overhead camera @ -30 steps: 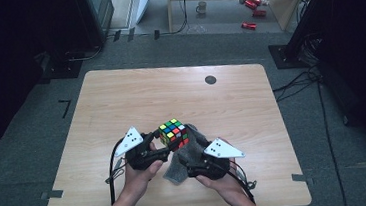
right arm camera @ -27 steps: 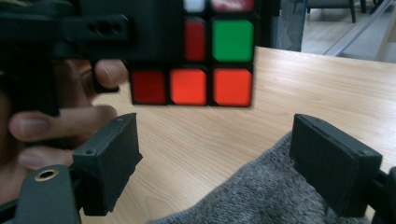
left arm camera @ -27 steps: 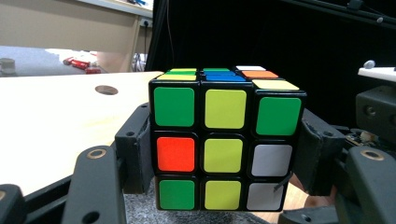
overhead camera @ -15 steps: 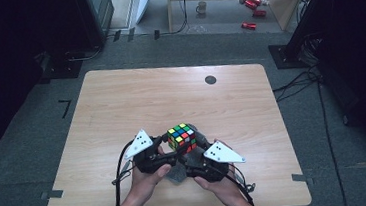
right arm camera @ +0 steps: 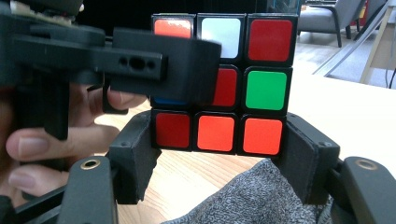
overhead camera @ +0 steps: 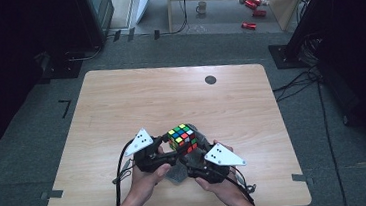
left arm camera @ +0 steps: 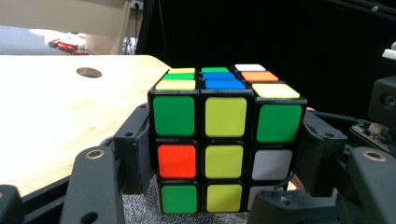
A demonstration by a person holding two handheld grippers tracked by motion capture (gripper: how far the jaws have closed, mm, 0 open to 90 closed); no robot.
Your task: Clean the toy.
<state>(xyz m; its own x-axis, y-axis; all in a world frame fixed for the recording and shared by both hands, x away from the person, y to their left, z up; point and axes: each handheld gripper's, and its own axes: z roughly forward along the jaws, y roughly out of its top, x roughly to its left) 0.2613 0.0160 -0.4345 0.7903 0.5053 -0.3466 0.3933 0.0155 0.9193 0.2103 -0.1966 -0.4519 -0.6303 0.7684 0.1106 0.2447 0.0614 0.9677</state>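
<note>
Here the tabletop (overhead camera: 121, 108) carries little beyond a small round hole (overhead camera: 210, 79) near its far edge and, at the near edge, a grey cloth (overhead camera: 177, 173) lying under the work. Above that cloth the cube (overhead camera: 183, 137) is held clear of the wood between the two claws, roughly at mid-width of the tabletop.

The left claw (overhead camera: 167, 147) pinches the cube from its side; in the left claw view its pads sit flush against the middle and bottom layers of the cube (left arm camera: 226, 140). The right claw (overhead camera: 195, 149) comes in from the opposite side. Its jaws have just been closing, and in the right claw view they flank the bottom layer of the cube (right arm camera: 219, 133), apparently pressed on its two sides. One jaw of the left claw crosses the middle row in that same view, with the person's fingers (right arm camera: 28, 147) behind it.

The step in hand appears to be a layer turn, one claw bracing and the other set on the layer to be rotated. The next move likely calls for a firm, square grip on that single layer and a clean wrist roll about the cube's axis, while the bracing claw keeps the remaining layers aligned so that nothing jams or slips out.
</note>
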